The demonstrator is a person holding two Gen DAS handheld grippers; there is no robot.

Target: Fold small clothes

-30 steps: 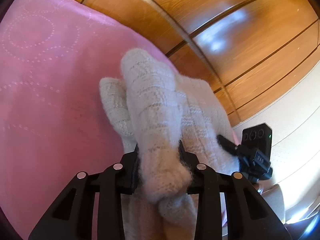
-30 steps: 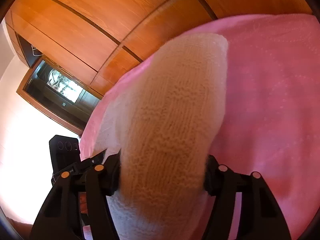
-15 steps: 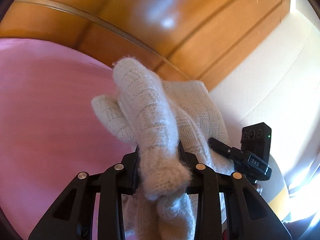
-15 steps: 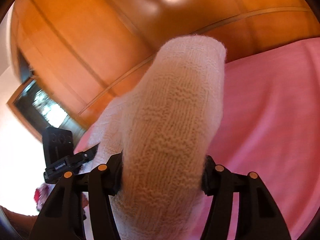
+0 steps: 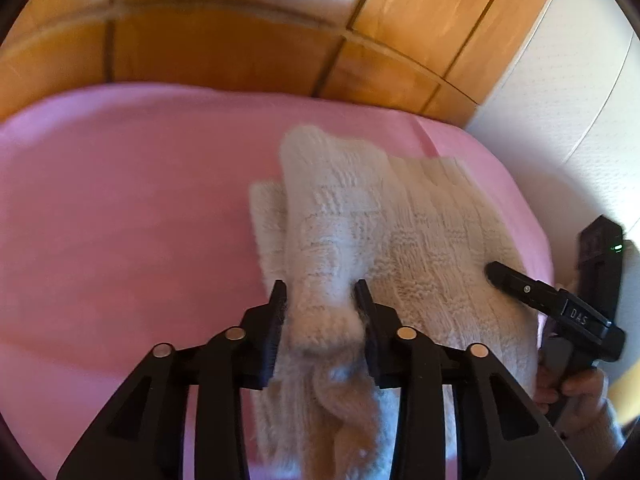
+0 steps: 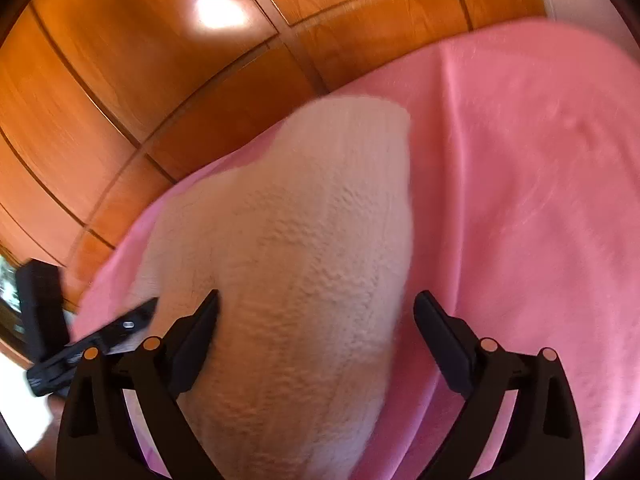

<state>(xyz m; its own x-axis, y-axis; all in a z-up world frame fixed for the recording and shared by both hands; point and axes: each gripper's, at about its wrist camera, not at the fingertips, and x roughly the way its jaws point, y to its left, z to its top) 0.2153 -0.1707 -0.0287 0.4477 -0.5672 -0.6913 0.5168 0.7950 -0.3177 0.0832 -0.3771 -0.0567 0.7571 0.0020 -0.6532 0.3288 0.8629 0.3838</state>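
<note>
a bunched edge of the white knit garment (image 5: 400, 240) is clamped by the left gripper (image 5: 320, 300) over the pink blanket (image 5: 120, 220). the right gripper (image 6: 316, 308) is spread, so the fold could slump unevenly.

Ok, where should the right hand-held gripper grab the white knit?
Likely the raised fold of the white knit between the fingers of the open right hand-held gripper, approached from its near end: it humps off the pink blanket, narrow enough to pinch.
</note>
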